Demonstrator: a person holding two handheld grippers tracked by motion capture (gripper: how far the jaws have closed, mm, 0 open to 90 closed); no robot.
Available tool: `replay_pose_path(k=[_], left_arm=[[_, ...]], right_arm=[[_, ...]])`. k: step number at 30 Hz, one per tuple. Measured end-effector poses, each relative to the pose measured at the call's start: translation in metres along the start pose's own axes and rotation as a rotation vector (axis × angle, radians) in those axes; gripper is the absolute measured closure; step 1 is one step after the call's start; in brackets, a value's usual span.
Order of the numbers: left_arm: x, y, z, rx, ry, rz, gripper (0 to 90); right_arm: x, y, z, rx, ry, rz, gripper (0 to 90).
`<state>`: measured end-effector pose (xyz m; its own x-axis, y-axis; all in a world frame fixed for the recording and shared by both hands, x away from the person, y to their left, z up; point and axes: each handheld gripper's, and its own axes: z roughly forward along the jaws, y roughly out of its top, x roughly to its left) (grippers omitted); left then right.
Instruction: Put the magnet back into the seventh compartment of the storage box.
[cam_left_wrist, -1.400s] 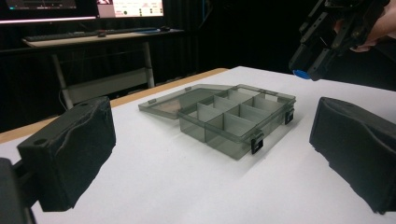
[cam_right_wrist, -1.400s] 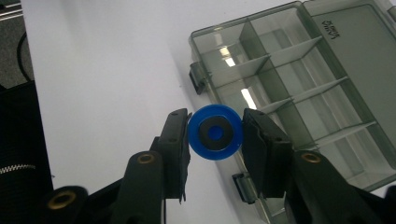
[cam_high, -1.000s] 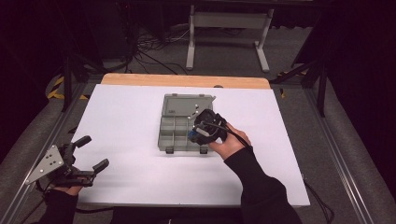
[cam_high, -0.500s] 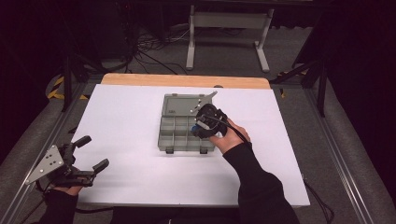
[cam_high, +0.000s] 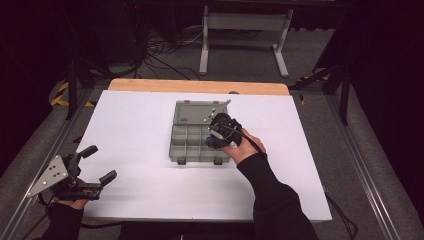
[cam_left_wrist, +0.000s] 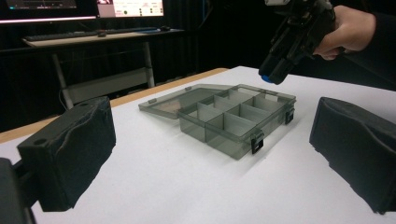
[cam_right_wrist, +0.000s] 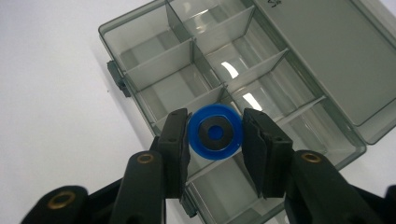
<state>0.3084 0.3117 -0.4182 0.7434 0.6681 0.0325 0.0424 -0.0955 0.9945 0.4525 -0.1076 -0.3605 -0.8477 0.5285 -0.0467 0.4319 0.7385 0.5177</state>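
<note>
- My right claw grips a blue ring. A pad presses it on each side, at 9 and at 3 o'clock.
- In the high view, my right claw has slid a little toward 11 o'clock since a second ago. It has also dipped lower.
- It now hangs over the box, at the box's 3 o'clock side.
- In the left gripper view, the ring sits just above the box's rim. It does not touch it yet.
- The box is open. Its lid lies flat at 12 o'clock.
- In the right gripper view, the ring covers the wall between two little rooms. I cannot tell which room it will fall in.
- I think this means the drop is close. I should line up over one room first, then let go.
- My left claw has not moved. It rests at 8 o'clock on the table, well apart from the box.
- Its jaws stand wide and hold nothing.
</note>
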Motion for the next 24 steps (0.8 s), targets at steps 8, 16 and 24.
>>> replay_pose_path(k=[8,16,24], left_arm=[[0.0,0.0,0.0,0.0,0.0,-0.001,1.0],[0.001,0.0,0.0,0.001,0.001,0.003,1.1],[0.001,0.0,0.0,0.001,0.0,0.003,1.1]], right_arm=[[-0.001,0.0,0.013,0.03,0.008,0.003,61.7],[-0.004,-0.001,0.023,0.051,0.016,0.005,61.7],[-0.004,0.0,0.032,0.073,0.02,0.007,61.7]])
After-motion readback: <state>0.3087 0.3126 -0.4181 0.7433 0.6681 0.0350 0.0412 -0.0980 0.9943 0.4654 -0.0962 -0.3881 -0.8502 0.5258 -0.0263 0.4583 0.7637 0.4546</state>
